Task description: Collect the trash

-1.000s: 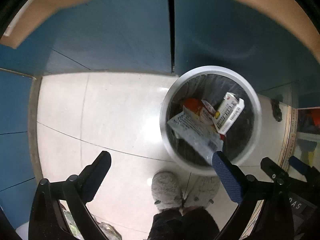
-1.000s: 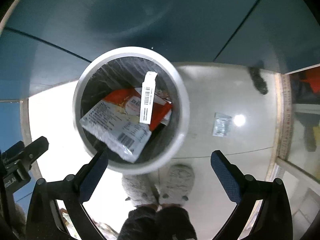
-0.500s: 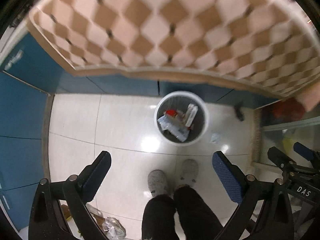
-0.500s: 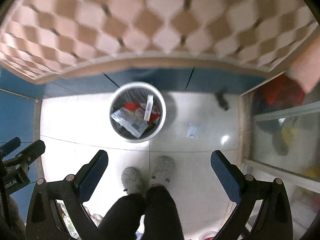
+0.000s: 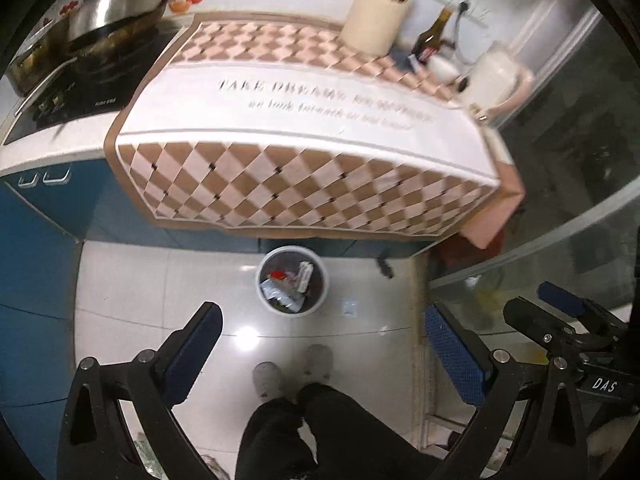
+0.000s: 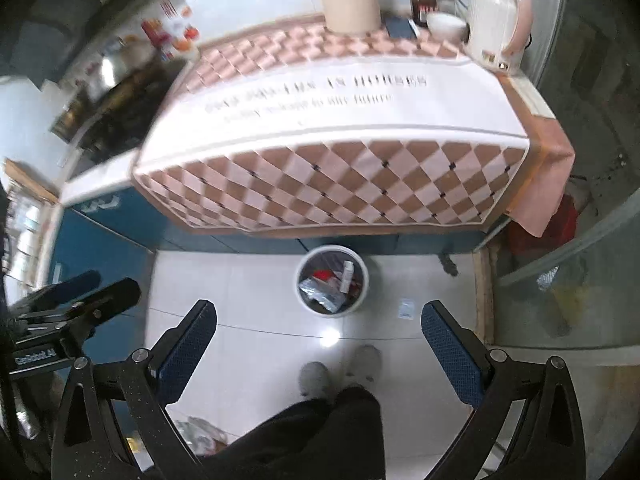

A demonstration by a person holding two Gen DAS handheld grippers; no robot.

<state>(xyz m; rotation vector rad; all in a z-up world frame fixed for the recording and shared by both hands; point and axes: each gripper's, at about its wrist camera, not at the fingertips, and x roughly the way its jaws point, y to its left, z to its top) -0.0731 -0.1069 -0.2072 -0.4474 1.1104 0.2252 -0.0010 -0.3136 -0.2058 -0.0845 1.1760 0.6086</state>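
Observation:
A white round trash bin (image 5: pixel 324 280) stands on the tiled floor below the counter edge; it also shows in the right wrist view (image 6: pixel 362 280). It holds a silver wrapper (image 5: pixel 280 294), a red packet and a white box (image 6: pixel 347 276). A small packet (image 6: pixel 406 309) lies on the floor right of the bin, also in the left wrist view (image 5: pixel 349 307). My left gripper (image 5: pixel 322 354) is open and empty, high above the floor. My right gripper (image 6: pixel 318 350) is open and empty, also high above the bin.
A counter with a checkered cloth (image 5: pixel 304 184) overhangs the bin. On it stand a utensil holder (image 5: pixel 374 20), a dark bottle (image 5: pixel 430 36) and a white kettle (image 5: pixel 494 80). A stove with a wok (image 5: pixel 112 4) is at left. The person's feet (image 5: pixel 292 368) are below the bin.
Both grippers have risen far above the bin, from close over it to above counter height. The counter top has come into view. Both stay open and empty.

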